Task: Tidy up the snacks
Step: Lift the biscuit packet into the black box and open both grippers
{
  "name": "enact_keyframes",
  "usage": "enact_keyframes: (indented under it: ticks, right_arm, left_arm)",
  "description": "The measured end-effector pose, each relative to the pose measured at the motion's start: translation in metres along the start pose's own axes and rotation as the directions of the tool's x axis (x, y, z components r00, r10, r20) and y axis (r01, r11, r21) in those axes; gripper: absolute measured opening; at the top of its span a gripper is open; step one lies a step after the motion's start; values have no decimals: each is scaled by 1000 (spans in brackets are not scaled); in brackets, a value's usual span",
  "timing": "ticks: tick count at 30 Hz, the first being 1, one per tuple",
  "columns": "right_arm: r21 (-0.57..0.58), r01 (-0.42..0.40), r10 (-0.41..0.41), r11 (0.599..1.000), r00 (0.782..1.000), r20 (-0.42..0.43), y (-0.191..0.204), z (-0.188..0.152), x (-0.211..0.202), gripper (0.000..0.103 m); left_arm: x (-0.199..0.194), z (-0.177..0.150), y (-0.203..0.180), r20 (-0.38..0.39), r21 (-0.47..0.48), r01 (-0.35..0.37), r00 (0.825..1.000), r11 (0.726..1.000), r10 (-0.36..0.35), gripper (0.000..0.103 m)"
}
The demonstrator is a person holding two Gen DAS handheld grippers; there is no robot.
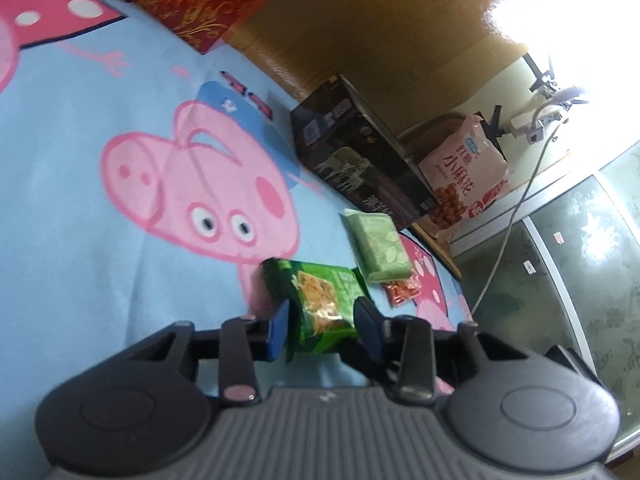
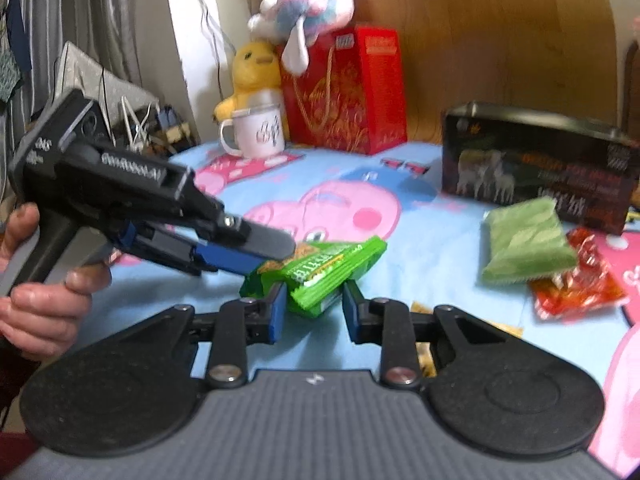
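Note:
A bright green snack packet (image 1: 320,304) (image 2: 320,270) lies between both grippers above the Peppa Pig blanket (image 1: 80,200). My left gripper (image 1: 322,326) is closed on one end of it; in the right wrist view the left gripper (image 2: 276,254) comes in from the left, its fingers on the packet. My right gripper (image 2: 312,312) has its fingers on either side of the packet's near end and appears shut on it. A pale green packet (image 1: 378,246) (image 2: 524,240) and a red packet (image 1: 402,292) (image 2: 576,280) lie on the blanket to the right.
A dark box (image 1: 356,152) (image 2: 536,156) stands at the blanket's far edge. A pink snack bag (image 1: 464,176) sits beyond it. A red gift bag (image 2: 348,92), a white mug (image 2: 256,132) and plush toys (image 2: 256,76) stand at the back.

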State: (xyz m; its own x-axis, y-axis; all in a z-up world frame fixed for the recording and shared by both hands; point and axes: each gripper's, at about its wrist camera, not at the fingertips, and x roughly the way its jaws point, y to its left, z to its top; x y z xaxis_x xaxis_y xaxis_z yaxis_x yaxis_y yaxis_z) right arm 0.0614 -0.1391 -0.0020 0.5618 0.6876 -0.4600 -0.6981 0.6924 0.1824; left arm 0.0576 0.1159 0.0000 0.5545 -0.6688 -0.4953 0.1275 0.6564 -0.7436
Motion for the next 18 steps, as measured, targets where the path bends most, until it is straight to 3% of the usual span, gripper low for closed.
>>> enact_keyframes:
  ticks: [9, 18]
  right_arm:
    - [-7, 67, -66, 998, 993, 95, -22, 33, -12, 33]
    - [-1, 163, -160, 987, 968, 194, -73, 84, -7, 33]
  left_arm:
    - [18, 40, -42, 29, 106, 16, 999, 994, -19, 35]
    - [67, 104, -90, 62, 200, 22, 997, 980, -35, 35]
